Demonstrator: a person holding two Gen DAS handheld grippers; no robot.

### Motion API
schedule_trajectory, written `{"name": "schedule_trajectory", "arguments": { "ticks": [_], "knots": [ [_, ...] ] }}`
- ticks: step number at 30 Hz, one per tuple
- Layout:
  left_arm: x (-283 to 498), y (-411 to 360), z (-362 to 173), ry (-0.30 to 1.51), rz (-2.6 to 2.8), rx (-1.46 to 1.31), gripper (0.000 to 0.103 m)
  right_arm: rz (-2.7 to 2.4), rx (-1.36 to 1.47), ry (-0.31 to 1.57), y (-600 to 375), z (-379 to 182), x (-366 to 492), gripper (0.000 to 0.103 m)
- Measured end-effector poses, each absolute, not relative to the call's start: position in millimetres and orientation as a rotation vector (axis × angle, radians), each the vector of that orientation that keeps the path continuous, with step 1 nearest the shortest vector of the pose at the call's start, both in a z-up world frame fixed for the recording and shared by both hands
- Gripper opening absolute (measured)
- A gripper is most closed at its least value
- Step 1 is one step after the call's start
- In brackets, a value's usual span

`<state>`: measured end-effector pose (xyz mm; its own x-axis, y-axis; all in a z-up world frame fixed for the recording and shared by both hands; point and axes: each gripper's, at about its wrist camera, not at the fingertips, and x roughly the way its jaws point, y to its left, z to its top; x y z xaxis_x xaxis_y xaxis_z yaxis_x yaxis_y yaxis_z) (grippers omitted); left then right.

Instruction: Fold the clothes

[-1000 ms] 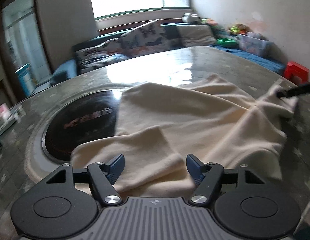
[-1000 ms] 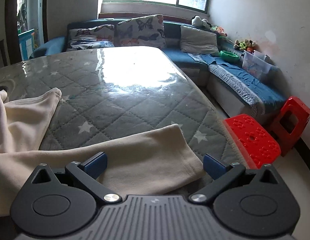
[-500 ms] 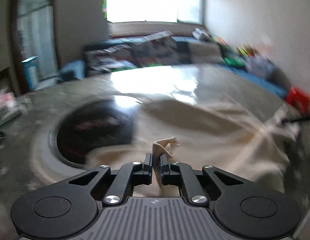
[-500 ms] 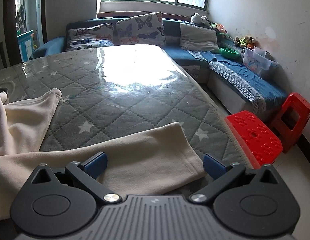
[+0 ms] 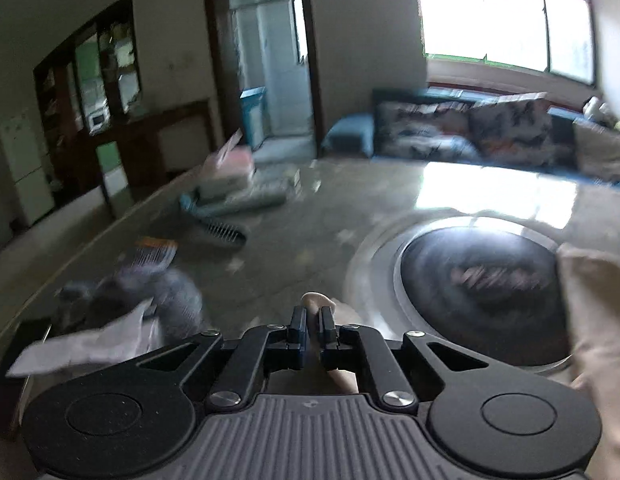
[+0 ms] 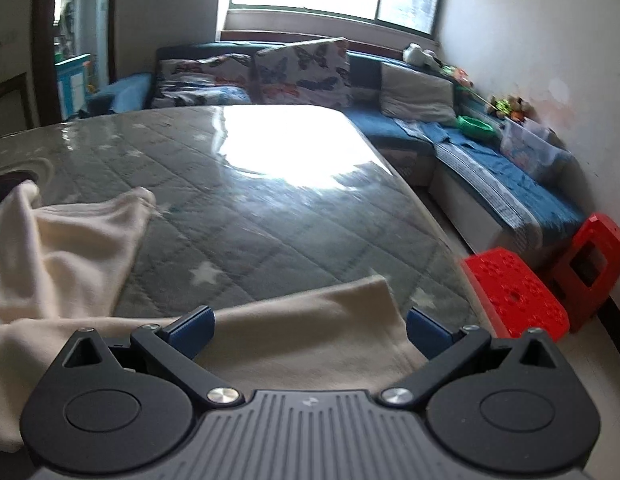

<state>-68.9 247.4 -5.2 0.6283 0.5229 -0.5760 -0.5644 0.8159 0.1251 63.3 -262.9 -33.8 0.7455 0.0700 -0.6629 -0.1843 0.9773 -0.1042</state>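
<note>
Blurred in the left wrist view, a glossy grey desk (image 5: 278,240) carries a round black inset plate (image 5: 482,292) and loose clutter, while the left gripper (image 5: 312,322) has its fingers pinched together on a tuft of the cream fleece garment (image 5: 598,300) — more of it hangs at the right edge. From the right wrist view, that garment (image 6: 302,344) sprawls over the quilted, star-patterned desk (image 6: 238,200) near its front edge, and the right gripper (image 6: 310,326) holds its blue-padded fingers wide apart just over a sleeve-like end — two red plastic stools (image 6: 514,292) stand beside the desk.

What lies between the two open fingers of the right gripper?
In the right wrist view, the cream garment lies flat on the quilted table cover, between the open fingers of the right gripper; nothing else is there.
</note>
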Motion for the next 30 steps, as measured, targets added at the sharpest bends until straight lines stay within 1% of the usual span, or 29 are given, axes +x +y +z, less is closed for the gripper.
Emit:
{"name": "schedule_trajectory", "arguments": {
  "ticks": [1,3,4,5,6,8,9,11,12,14,19,20,24,26,27,28,29,30],
  "knots": [
    [-67.9,246.6,-7.3,0.650,0.642,-0.066,0.010,0.159,-0.165,0.713,-260.1,-31.0,63.2,0.103],
    [-65.9,244.0,-10.3,0.667,0.677,-0.059,0.017,0.193,-0.158,0.710,-255.8,-26.6,63.8,0.103],
    [-62.7,238.3,-9.5,0.667,0.659,-0.052,0.029,0.213,-0.152,0.712,-253.1,-24.1,65.6,0.103],
    [-58.7,230.9,-7.8,0.665,0.628,-0.045,0.037,0.233,-0.146,0.714,-250.3,-21.6,67.4,0.103],
    [-54.6,223.5,-6.1,0.662,0.598,-0.038,0.039,0.259,-0.137,0.716,-246.5,-18.8,70.4,0.102],
    [-46.6,208.6,-2.6,0.656,0.536,-0.023,0.045,0.303,-0.126,0.718,-239.9,-13.9,76.5,0.098],
    [-42.5,201.2,-0.9,0.653,0.505,-0.016,0.047,0.318,-0.121,0.721,-237.7,-12.7,79.3,0.097],
    [-34.5,186.4,2.5,0.647,0.443,-0.002,0.048,0.358,-0.095,0.737,-228.6,-11.1,91.2,0.091],
    [-27.3,179.4,2.1,0.651,0.408,-0.003,0.048,0.373,-0.082,0.747,-225.0,-11.0,96.8,0.089],
    [-11.4,163.8,-0.7,0.664,0.347,-0.002,0.048,0.401,-0.059,0.763,-219.0,-10.8,106.6,0.081],
    [25.1,134.7,-11.9,0.708,0.245,0.000,0.048,0.476,-0.044,0.806,-192.4,-16.0,132.3,0.068],
    [31.3,129.5,-14.0,0.715,0.225,-0.001,0.048,0.486,-0.049,0.813,-186.7,-17.8,136.7,0.063],
    [57.5,112.9,-22.1,0.740,0.177,0.017,0.048,0.486,-0.050,0.849,-173.1,-28.4,157.3,0.048],
    [67.9,111.7,-24.9,0.749,0.166,0.019,0.050,0.484,-0.040,0.869,-171.6,-32.8,164.8,0.037],
    [73.0,111.3,-26.2,0.754,0.161,0.019,0.050,0.486,-0.039,0.872,-171.4,-33.4,166.6,0.034],
    [78.2,111.3,-27.2,0.758,0.158,0.017,0.051,0.488,-0.038,0.875,-171.1,-33.8,168.4,0.025],
    [83.4,111.5,-28.1,0.761,0.155,0.015,0.051,0.493,-0.042,0.876,-171.0,-33.4,169.0,0.013],
    [87.9,111.1,-29.1,0.764,0.150,0.013,0.051,0.503,-0.045,0.883,-168.9,-33.4,171.7,0.011]
  ]
}}
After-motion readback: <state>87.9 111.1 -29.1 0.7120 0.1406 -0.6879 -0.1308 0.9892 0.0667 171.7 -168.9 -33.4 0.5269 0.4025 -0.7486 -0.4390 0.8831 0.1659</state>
